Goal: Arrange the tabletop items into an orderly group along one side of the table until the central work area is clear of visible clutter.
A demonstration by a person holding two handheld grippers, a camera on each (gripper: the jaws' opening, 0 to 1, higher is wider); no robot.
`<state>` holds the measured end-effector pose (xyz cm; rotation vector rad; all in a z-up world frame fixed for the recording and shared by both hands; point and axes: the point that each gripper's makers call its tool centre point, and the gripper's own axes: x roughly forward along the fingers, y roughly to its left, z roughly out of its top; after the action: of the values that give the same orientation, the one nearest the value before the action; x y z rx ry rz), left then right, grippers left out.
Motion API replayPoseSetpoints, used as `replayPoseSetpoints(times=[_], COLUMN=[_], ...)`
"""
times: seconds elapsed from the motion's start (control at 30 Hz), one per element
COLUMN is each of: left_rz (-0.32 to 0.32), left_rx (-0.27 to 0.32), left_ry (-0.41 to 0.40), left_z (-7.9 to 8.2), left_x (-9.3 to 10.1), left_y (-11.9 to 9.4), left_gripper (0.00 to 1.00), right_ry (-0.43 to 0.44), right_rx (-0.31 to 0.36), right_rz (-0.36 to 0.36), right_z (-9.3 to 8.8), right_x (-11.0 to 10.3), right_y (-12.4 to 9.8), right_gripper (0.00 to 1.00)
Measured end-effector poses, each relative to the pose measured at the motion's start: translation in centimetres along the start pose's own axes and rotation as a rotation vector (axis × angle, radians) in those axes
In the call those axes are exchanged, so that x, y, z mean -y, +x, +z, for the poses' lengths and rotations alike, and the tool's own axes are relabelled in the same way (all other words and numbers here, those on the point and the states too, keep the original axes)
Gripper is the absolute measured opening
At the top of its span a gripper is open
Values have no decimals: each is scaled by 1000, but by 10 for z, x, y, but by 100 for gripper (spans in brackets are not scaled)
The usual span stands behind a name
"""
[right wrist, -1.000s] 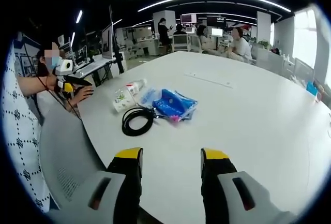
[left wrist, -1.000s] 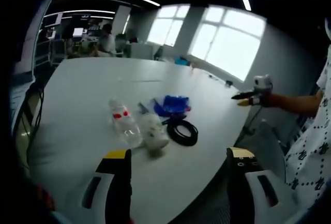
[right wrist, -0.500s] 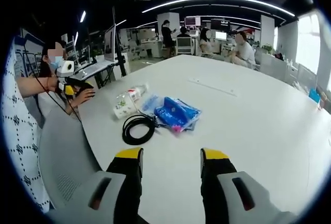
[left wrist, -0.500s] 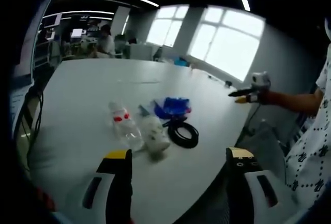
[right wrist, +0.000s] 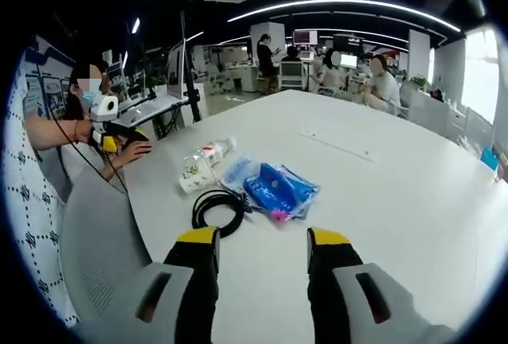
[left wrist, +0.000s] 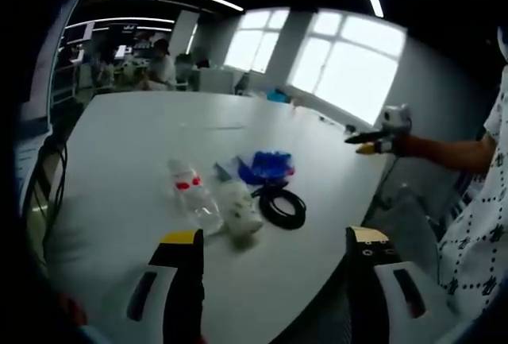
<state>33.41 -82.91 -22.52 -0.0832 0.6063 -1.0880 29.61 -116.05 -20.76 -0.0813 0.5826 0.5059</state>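
Observation:
A small heap lies near the white table's (left wrist: 135,121) edge: a clear bottle with a red label (left wrist: 193,193), a white wrapped pack (left wrist: 238,205), a black cable coil (left wrist: 282,206) and a blue bag (left wrist: 267,167). My left gripper (left wrist: 274,242) stands open short of them, holding nothing. In the right gripper view the cable coil (right wrist: 218,209), blue bag (right wrist: 279,191), white pack (right wrist: 193,173) and bottle (right wrist: 214,151) lie just beyond my open right gripper (right wrist: 263,241). The right gripper (left wrist: 371,141) also shows in the air, off the table's right side.
A grey chair (right wrist: 95,233) stands against the table edge beside the heap. A person's patterned sleeve (right wrist: 28,201) is at the left. Several people sit at desks with monitors (right wrist: 317,50) far behind. Wide bare tabletop (right wrist: 397,185) stretches beyond the items.
The right gripper view has closed in on the heap, which now sits lower and nearer its jaws. The left gripper view has hardly shifted. Both grippers stay open.

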Motion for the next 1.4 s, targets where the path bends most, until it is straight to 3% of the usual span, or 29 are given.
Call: replayPoseSetpoints(times=[0.5, 1.4], left_rz=[-4, -13], left_rx=[7, 23], left_ry=[-1, -9], left_z=[3, 8], left_x=[-4, -9], left_y=[-1, 3], left_gripper=[69, 67], right_ry=[-45, -101], right_rx=[13, 27], right_rz=[64, 155], right_z=[30, 63], right_x=[-18, -40], right_y=[31, 79], right_gripper=[41, 40])
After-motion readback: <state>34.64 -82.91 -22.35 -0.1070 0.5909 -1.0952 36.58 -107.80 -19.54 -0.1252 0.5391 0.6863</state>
